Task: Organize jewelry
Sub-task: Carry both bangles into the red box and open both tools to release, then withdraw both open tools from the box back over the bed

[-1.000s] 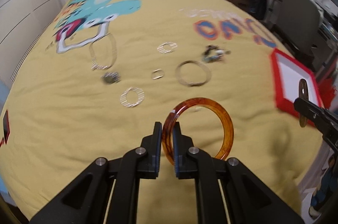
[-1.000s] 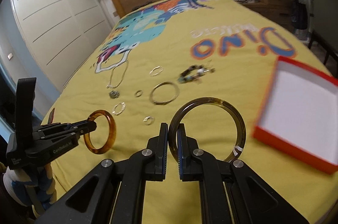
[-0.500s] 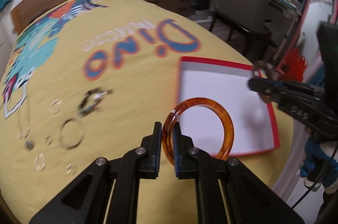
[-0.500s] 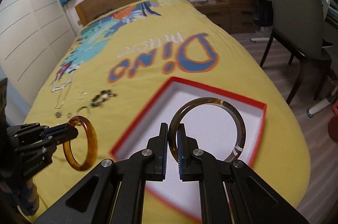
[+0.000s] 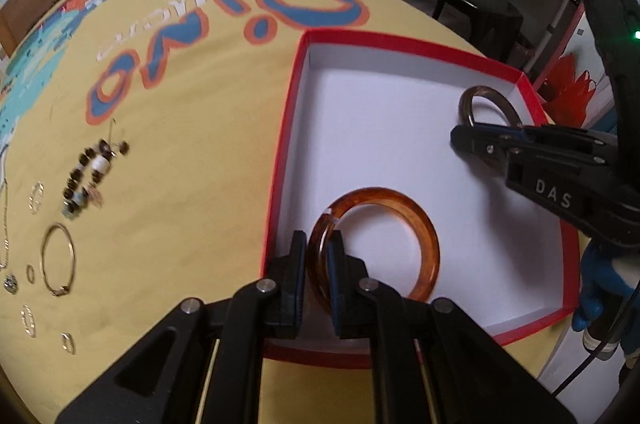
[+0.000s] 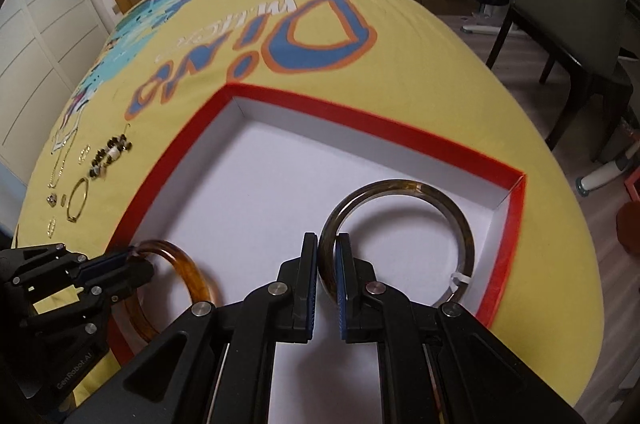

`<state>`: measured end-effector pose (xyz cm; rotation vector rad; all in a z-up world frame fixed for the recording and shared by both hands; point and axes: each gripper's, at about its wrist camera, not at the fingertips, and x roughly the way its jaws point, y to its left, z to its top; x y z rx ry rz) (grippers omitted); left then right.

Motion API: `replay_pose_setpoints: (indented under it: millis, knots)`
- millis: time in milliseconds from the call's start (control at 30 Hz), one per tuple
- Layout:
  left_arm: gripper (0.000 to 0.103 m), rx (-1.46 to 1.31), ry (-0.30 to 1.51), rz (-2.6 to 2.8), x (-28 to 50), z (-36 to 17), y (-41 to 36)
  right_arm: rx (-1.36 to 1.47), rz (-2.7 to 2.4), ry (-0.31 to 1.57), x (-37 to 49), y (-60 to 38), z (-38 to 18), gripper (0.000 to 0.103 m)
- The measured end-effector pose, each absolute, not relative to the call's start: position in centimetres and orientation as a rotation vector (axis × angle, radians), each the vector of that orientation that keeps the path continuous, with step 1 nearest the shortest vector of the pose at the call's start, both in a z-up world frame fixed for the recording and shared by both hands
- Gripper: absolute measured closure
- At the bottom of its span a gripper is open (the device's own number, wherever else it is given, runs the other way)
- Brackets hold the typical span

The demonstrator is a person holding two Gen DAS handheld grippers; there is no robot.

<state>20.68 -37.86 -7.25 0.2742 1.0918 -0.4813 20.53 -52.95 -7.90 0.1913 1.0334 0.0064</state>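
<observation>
My left gripper [image 5: 317, 244] is shut on an amber bangle [image 5: 416, 216] and holds it over the near left part of a red box with a white inside [image 5: 288, 127]. My right gripper [image 6: 328, 248] is shut on a dark olive bangle [image 6: 400, 185] over the box's right corner [image 6: 516, 199]. The right gripper [image 5: 464, 139] with its dark bangle [image 5: 476, 95] shows at the right of the left wrist view. The left gripper [image 6: 136, 264] with the amber bangle [image 6: 196, 276] shows at the lower left of the right wrist view.
On the yellow "Dino" bedspread [image 5: 180, 103] left of the box lie a beaded bracelet [image 5: 92, 175], a thin gold bangle [image 5: 58, 264], several small rings [image 5: 36, 195] and a chain [image 6: 60, 159]. A grey chair [image 6: 576, 3] stands beyond the bed's right edge.
Both grippers have swung right from the jewelry and come down over the red box, each keeping its bangle. The box now fills the middle of both views.
</observation>
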Motion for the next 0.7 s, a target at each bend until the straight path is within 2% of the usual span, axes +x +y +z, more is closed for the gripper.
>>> replay_pose_setpoints:
  millis: [67, 133, 267, 300, 333, 433, 700]
  knots:
    - [0.092, 0.27, 1.092, -0.496, 20.5, -7.3, -37.8, 0.19, 0.0, 1.032, 20.4, -53.1, -7.9, 0.093]
    - [0.088, 0.249, 1.09, -0.502, 20.5, -7.1, -37.5, 0.186, -0.015, 1.035, 20.3, -53.2, -7.8, 0.085]
    - [0.084, 0.215, 1.056, -0.523, 19.9, -5.6, -36.8, 0.176, -0.025, 1.017, 19.7, -53.1, -6.9, 0.074]
    - [0.075, 0.211, 1.036, -0.518, 19.6, -5.0, -36.5, 0.176, -0.026, 1.006, 19.4, -53.0, -6.4, 0.072]
    - [0.07, 0.197, 1.022, -0.528, 19.3, -4.4, -36.2, 0.179, -0.025, 0.995, 19.1, -52.9, -6.0, 0.071]
    - [0.064, 0.19, 0.971, -0.507, 18.0, -2.5, -34.8, 0.191, -0.025, 0.942, 17.8, -52.4, -4.1, 0.065]
    - [0.062, 0.171, 0.908, -0.426, 14.3, 0.6, -28.2, 0.181, 0.014, 0.832, 12.9, -47.7, 0.9, 0.057]
